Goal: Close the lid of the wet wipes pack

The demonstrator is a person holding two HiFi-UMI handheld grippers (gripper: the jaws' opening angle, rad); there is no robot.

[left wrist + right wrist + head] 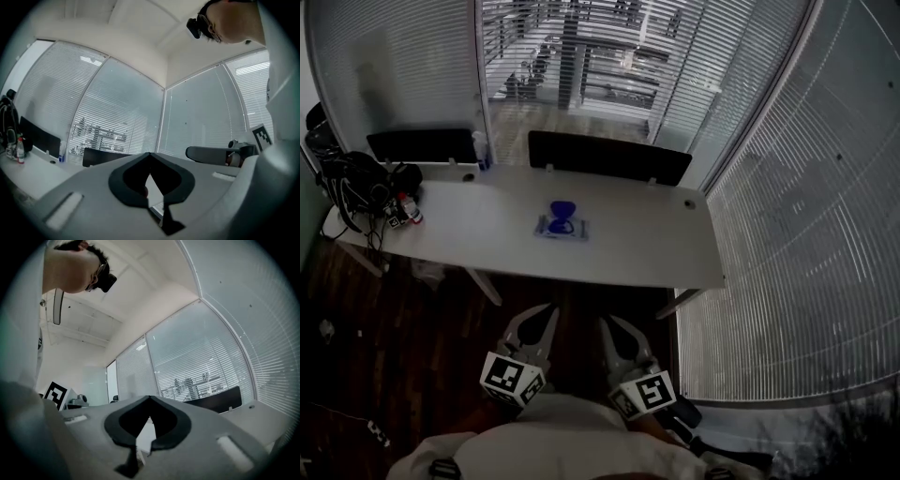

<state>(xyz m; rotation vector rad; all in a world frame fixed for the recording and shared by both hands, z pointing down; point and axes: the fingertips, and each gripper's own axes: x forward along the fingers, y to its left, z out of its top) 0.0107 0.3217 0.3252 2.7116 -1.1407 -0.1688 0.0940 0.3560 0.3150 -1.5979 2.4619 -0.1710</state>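
Note:
The wet wipes pack (562, 227) lies flat near the middle of the white table (647, 248), and its blue lid (562, 210) stands up open. Both grippers hang low, close to the person's body and well short of the table's near edge. My left gripper (546, 311) and my right gripper (607, 324) point toward the table. In the left gripper view the jaws (150, 154) meet at their tips with nothing between them. The right gripper view shows the same (150, 397). Neither gripper view shows the pack.
A black bag (352, 183) with cables and a small red-capped bottle (411, 210) sit at the table's left end. A spray bottle (480, 150) stands at the back edge. Two dark chair backs (609, 156) rise behind the table. Blinds close off the back and right.

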